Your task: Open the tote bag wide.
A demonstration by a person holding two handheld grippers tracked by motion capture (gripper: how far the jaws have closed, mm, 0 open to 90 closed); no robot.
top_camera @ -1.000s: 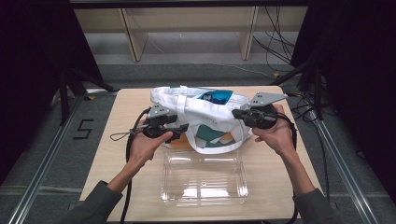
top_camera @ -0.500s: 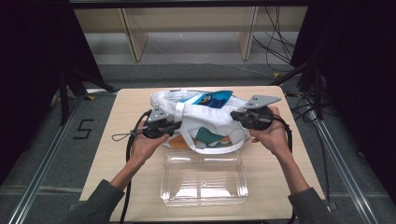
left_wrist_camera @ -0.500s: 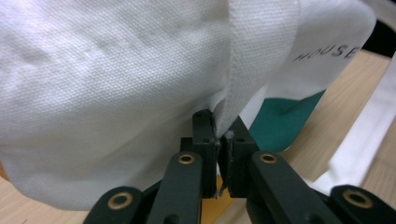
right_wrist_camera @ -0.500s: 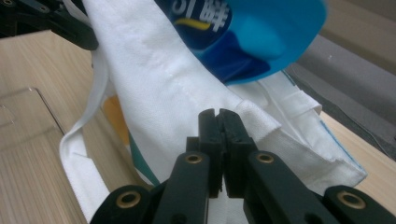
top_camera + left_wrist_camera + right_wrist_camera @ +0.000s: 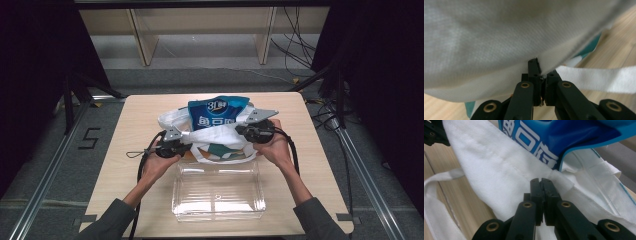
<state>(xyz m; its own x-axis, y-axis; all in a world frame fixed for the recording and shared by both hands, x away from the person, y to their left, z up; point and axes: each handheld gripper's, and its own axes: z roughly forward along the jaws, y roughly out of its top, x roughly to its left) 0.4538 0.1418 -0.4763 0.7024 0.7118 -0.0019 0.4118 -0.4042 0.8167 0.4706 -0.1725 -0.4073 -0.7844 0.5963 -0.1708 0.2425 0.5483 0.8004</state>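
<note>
- Two tools grip one white bag (image 5: 215, 137) at the middle of the high view, on the counter (image 5: 125, 130).
- Left tool (image 5: 186, 146), at centre left of the high view, is clenched on the bag's cloth; its jaws have just been closing, with cloth between them.
- In the left gripper view the jaws meet at bottom centre, and white fabric (image 5: 499, 40) is pinched at their tips and spreads over the upper frame.
- A white strap (image 5: 599, 78) runs across the right side of that view, above the wood.
- Right tool (image 5: 241, 131), at centre right of the high view, is clenched on the bag's other side.
- In the right gripper view its jaws press together at bottom centre on a seamed edge of the bag (image 5: 499, 177).
- A blue pouch (image 5: 217, 112) stands out of the bag's mouth, upper middle of the high view; in the right gripper view it takes the top of the frame (image 5: 564, 140), just above the jaws.
- A clear tray (image 5: 218, 192) lies on the counter at lower centre, just below the bag and between the two forearms.
- Each hand wraps a tool body: left hand (image 5: 157, 162), right hand (image 5: 275, 147).
- Black cables trail from both tools toward the lower edge.
</note>
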